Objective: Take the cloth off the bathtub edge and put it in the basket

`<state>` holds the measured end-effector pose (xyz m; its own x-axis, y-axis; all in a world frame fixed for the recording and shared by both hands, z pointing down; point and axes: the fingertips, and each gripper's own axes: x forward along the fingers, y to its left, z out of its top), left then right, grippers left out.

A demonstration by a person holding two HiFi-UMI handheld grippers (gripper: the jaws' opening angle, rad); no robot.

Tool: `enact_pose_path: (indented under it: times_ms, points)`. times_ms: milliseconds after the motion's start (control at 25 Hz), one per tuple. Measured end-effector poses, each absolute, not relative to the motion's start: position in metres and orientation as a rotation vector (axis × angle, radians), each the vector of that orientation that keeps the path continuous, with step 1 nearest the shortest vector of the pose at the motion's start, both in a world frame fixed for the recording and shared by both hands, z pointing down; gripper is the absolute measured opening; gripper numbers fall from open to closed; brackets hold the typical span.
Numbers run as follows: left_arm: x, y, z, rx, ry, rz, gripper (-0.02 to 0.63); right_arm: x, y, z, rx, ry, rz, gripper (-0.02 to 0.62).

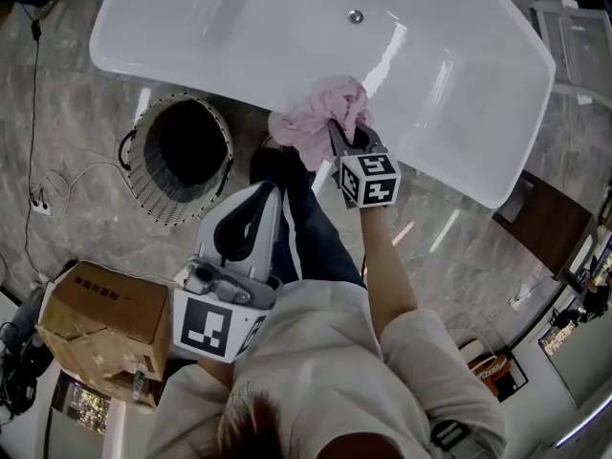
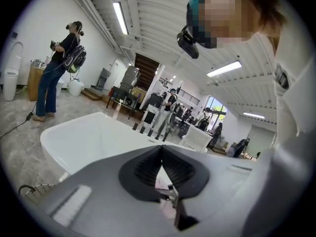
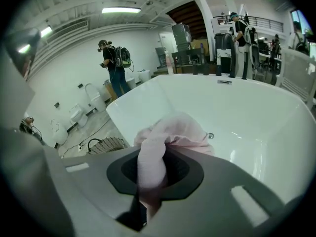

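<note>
pink cloth pinched at the tub edge

the right gripper (image 1: 346, 134) has its jaws clamped on a fold of the pink cloth (image 1: 308, 120), which is bunched at the near rim of the white bathtub (image 1: 239, 27). the left gripper (image 1: 270, 191) is closed and empty, near the wire basket (image 1: 143, 182) on the floor.

There is one white bathtub (image 1: 191, 27), one pink cloth (image 1: 316, 113), one round wire basket (image 1: 158, 199) and one cardboard box (image 1: 100, 325). Two grippers are in view, the left gripper (image 1: 266, 191) and the right gripper (image 1: 349, 134), each with two jaws and one cube of square markers. One person (image 2: 57, 70) with a backpack stands alone on the floor; others farther back are too small to count.
</note>
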<state>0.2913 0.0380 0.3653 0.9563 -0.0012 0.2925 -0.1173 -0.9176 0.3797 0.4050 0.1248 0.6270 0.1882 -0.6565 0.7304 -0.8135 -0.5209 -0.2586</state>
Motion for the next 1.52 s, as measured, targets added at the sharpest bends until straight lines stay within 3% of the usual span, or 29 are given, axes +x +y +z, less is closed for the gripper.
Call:
enact_pose_path:
  times_ms: [840,1520]
  points:
    - [0.303,0.041,0.352,2.731,-0.097,0.375,0.048,0.411,0.126,0.578,2.38,-1.473,1.212,0.041]
    - [0.294,0.014,0.282,2.868,-0.245,0.234,0.048,0.389,0.118,0.391,2.502,-1.81,0.947,0.04]
